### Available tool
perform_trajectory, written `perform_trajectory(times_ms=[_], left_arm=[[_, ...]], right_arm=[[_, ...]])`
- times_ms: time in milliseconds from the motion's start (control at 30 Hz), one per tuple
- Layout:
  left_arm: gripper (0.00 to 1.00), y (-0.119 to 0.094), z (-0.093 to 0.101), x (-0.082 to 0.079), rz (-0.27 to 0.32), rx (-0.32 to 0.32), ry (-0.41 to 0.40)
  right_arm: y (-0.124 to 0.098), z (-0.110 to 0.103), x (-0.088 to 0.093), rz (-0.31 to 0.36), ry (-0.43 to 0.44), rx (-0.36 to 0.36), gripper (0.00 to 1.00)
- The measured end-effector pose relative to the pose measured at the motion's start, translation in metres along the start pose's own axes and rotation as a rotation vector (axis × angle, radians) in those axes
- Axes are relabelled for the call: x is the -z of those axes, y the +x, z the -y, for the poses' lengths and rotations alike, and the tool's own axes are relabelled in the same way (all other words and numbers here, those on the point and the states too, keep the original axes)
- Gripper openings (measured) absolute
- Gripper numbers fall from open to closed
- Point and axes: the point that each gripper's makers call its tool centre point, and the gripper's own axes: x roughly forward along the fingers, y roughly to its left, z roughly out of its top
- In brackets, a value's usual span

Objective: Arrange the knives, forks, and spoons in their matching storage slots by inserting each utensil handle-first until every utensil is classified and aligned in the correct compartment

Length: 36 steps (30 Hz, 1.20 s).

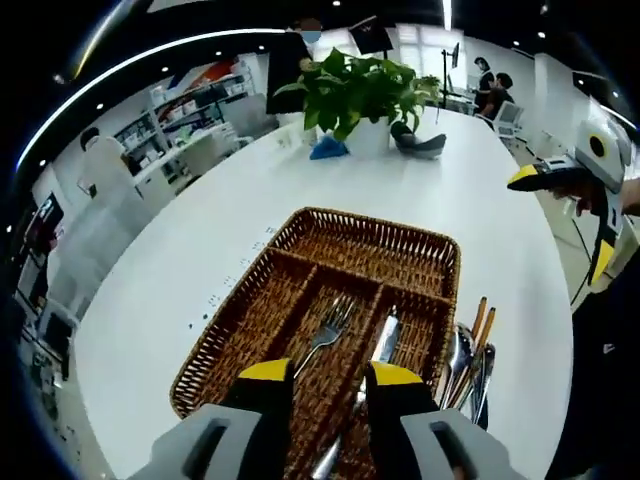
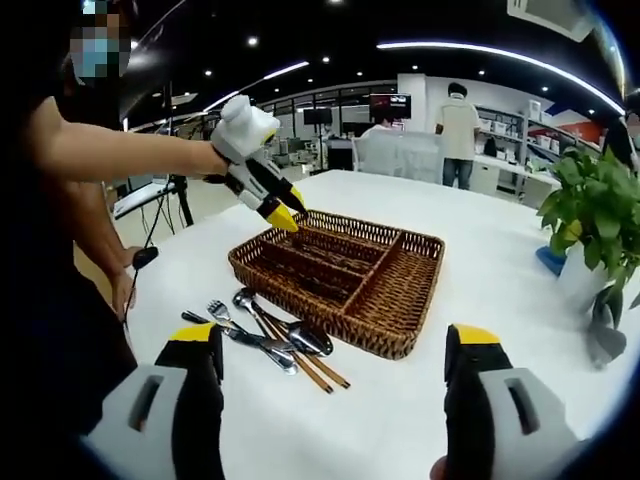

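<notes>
A brown wicker basket (image 1: 300, 215) (image 2: 390, 345) with long compartments stands on the white table. In the left gripper view a fork (image 1: 330, 322) lies in one slot and a knife (image 1: 388, 335) in the slot to its right. My left gripper (image 1: 330, 375) (image 2: 283, 215) hovers low over the basket's near end, jaws apart, gripping nothing. Several loose spoons, forks and wooden-handled pieces (image 1: 470, 355) (image 2: 265, 340) lie in a pile on the table beside the basket. My right gripper (image 2: 335, 345) (image 1: 530, 178) stands wide open and empty, short of the pile and basket.
A potted plant (image 1: 360, 90) (image 2: 595, 210) stands at the table's far end, with a blue object (image 1: 328, 148) and a dark object (image 1: 420, 145) beside it. A person's arm reaches in from the left of the right gripper view. People and shelves stand beyond the table.
</notes>
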Motion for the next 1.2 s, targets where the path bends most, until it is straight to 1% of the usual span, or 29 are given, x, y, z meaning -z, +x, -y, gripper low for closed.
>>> perform_trajectory(times_ms=[33,100,200,267,400,433,500,533,600,667,767,833,933,1000,1067,1100,1200], left_arm=[[0.32,-0.007,0.005,0.000,0.030,-0.013,-0.023],[0.37,-0.017,0.014,-0.002,0.064,-0.026,-0.058],[0.38,-0.030,0.020,0.000,0.091,-0.061,-0.063],[0.41,-0.040,0.029,-0.001,0.109,-0.068,-0.063],[0.47,-0.057,0.042,-0.004,0.183,-0.096,-0.117],[0.48,-0.060,0.045,-0.003,0.188,-0.094,-0.118],[0.51,-0.067,0.052,-0.002,0.215,-0.101,-0.149],[0.54,-0.069,0.055,-0.001,0.221,-0.100,-0.157],[0.59,-0.076,0.062,-0.001,0.252,-0.114,-0.179],[0.60,-0.083,0.065,0.000,0.276,-0.136,-0.183],[0.60,-0.096,0.075,0.002,0.325,-0.184,-0.196],[0.60,-0.101,0.085,0.008,0.338,-0.190,-0.227],[0.60,-0.105,0.094,0.020,0.337,-0.203,-0.232],[0.60,-0.109,0.103,0.032,0.344,-0.211,-0.278],[0.60,-0.111,0.110,0.039,0.365,-0.211,-0.317],[0.60,-0.111,0.112,0.042,0.364,-0.213,-0.325],[0.60,-0.112,0.122,0.050,0.352,-0.215,-0.317]], right_arm=[[0.000,0.000,0.000,0.002,-0.001,-0.001,0.95],[-0.001,-0.001,-0.002,0.007,-0.004,-0.005,0.95],[-0.001,-0.002,-0.002,0.005,-0.016,-0.017,0.96],[-0.001,-0.003,-0.002,0.005,-0.023,-0.019,0.97],[-0.002,-0.004,-0.003,0.005,-0.033,-0.027,0.99],[-0.003,-0.005,-0.003,0.006,-0.035,-0.033,0.99],[-0.003,-0.008,-0.003,0.009,-0.044,-0.046,0.99],[-0.003,-0.009,-0.003,0.010,-0.048,-0.050,0.99],[-0.003,-0.011,-0.003,0.014,-0.055,-0.059,0.99],[-0.004,-0.013,-0.003,0.012,-0.063,-0.065,0.99],[-0.005,-0.013,-0.002,0.011,-0.070,-0.068,0.99],[-0.008,-0.013,-0.001,0.013,-0.070,-0.065,0.99],[-0.010,-0.011,0.000,0.015,-0.065,-0.058,0.99],[-0.012,-0.009,0.002,0.016,-0.060,-0.054,0.99],[-0.014,-0.008,0.004,0.015,-0.056,-0.048,0.99],[-0.015,-0.008,0.004,0.015,-0.055,-0.046,0.99],[-0.017,-0.010,0.005,0.019,-0.054,-0.049,0.99]])
